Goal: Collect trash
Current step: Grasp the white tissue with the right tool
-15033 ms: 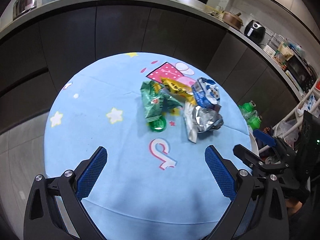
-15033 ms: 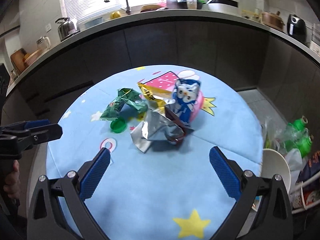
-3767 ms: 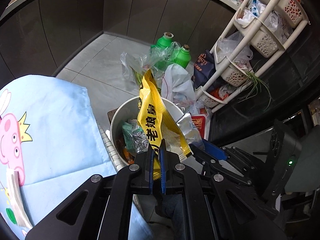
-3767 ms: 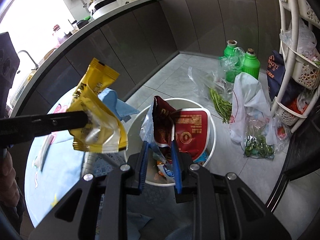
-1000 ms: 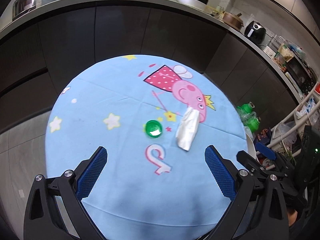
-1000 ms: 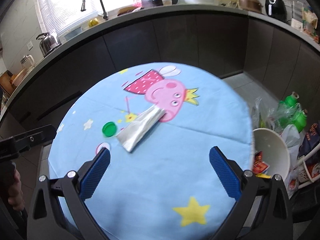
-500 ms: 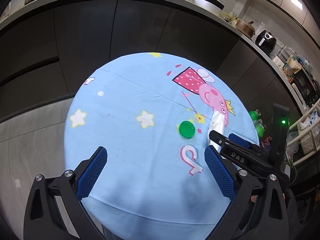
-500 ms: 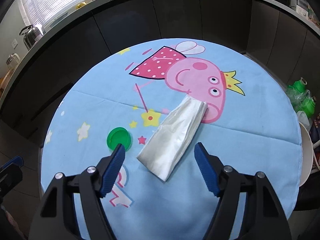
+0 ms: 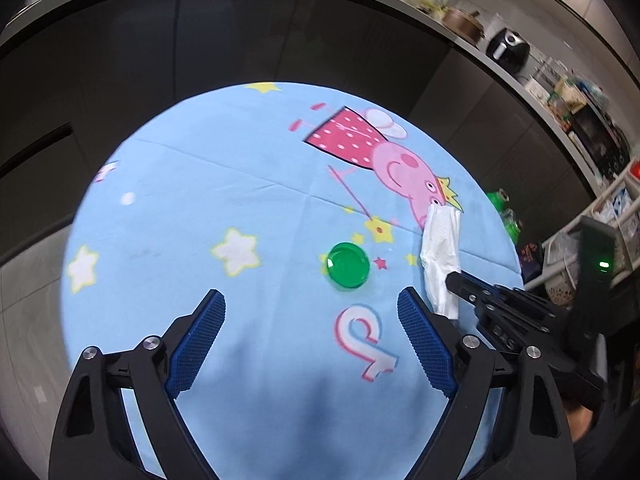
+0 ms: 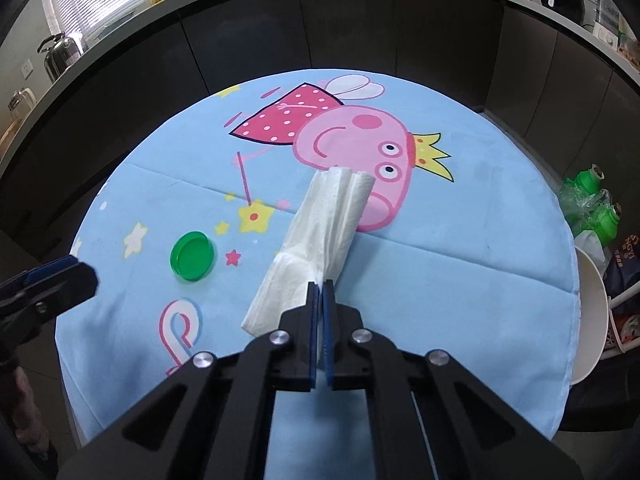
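A crumpled white paper towel (image 10: pixel 320 236) lies on the round blue cartoon tablecloth (image 10: pixel 460 264). My right gripper (image 10: pixel 320 286) is shut on the near end of it; the towel (image 9: pixel 440 248) also shows in the left wrist view, with the right gripper (image 9: pixel 454 278) at its lower end. A green round lid (image 9: pixel 347 265) lies flat left of the towel, also seen as the lid (image 10: pixel 192 255) in the right wrist view. My left gripper (image 9: pixel 310 308) hovers just short of the lid, jaws wide and closing, nothing between them.
A white bin (image 10: pixel 590 312) stands on the floor off the table's right edge, beside green bottles (image 10: pixel 592 200) in plastic. Dark cabinets (image 10: pixel 360 28) and a cluttered counter curve behind the table. A white rack (image 9: pixel 616 204) stands at the far right.
My right gripper came down and closed on the towel's near end. My left gripper dropped lower and closer to the green lid, its jaws narrowing a little.
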